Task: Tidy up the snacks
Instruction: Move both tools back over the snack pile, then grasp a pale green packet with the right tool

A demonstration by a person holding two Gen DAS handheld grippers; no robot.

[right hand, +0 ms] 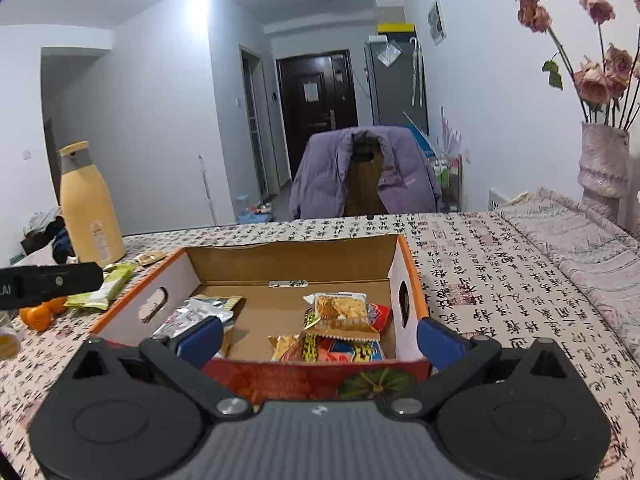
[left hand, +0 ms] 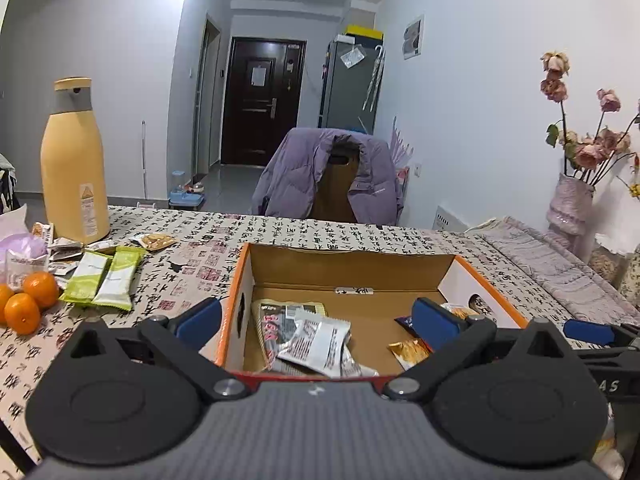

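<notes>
Oranges [left hand: 24,300] cut off at left edge

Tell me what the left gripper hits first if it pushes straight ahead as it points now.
Probably the silver snack packets on the floor of the cardboard box; the open left gripper points down into it, though depth is uncertain.

I am holding my left gripper [left hand: 318,320] with its jaws spread wide and nothing between them. My right gripper [right hand: 320,336] is gaping just as wide, likewise empty, both pointing slightly downward.
</notes>
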